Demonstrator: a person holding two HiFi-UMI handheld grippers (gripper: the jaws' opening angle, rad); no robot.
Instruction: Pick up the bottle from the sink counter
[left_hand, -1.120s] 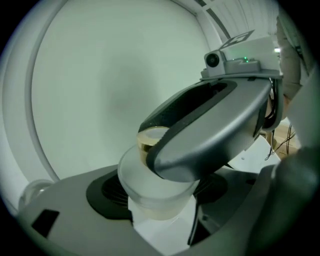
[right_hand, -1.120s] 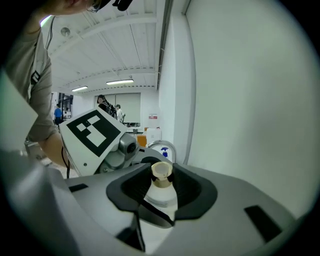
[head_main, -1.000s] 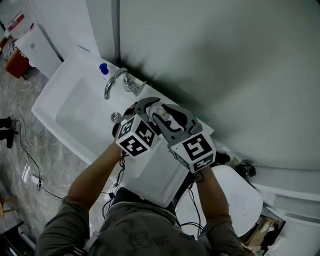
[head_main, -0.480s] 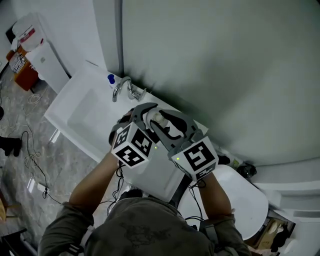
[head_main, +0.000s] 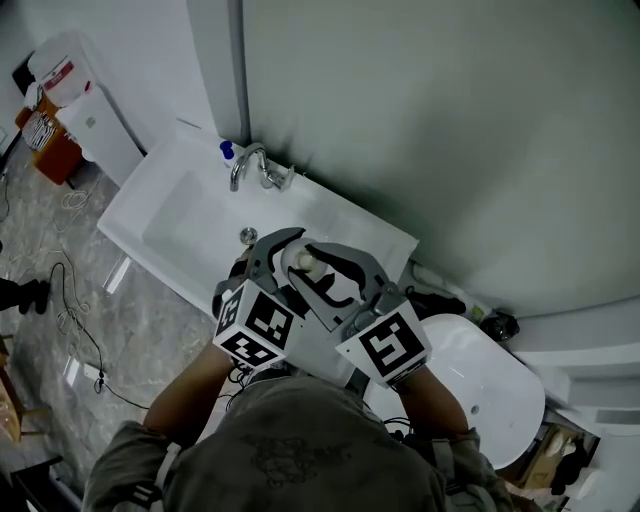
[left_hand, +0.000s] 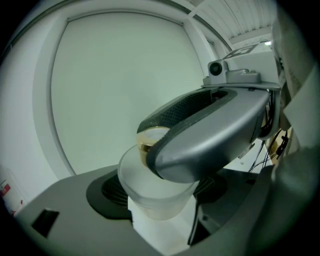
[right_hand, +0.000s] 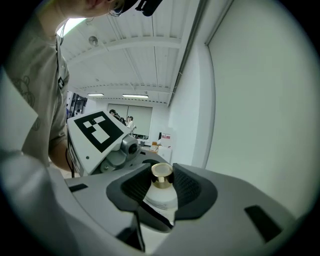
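A white bottle (head_main: 303, 262) with a gold cap is held between both grippers, above the front part of the white sink counter (head_main: 372, 236). My left gripper (head_main: 283, 250) is shut on it from the left and my right gripper (head_main: 330, 266) from the right, their jaws crossing. In the left gripper view the frosted bottle (left_hand: 150, 187) sits between the dark pads (left_hand: 106, 192), with a grey jaw of the other gripper across it. In the right gripper view the gold cap (right_hand: 161, 175) stands upright between the pads (right_hand: 134, 187) of the right gripper (right_hand: 162, 186).
The sink basin (head_main: 185, 235) lies to the left, with a chrome faucet (head_main: 250, 165) and a blue-capped item (head_main: 227, 150) at its back edge. A white toilet (head_main: 485, 385) stands to the right. A water dispenser (head_main: 85, 115) and floor cables (head_main: 75, 320) are at far left.
Both grippers, with the bottle between them, have come up off the counter and back toward the person. The sink now shows farther away below them.
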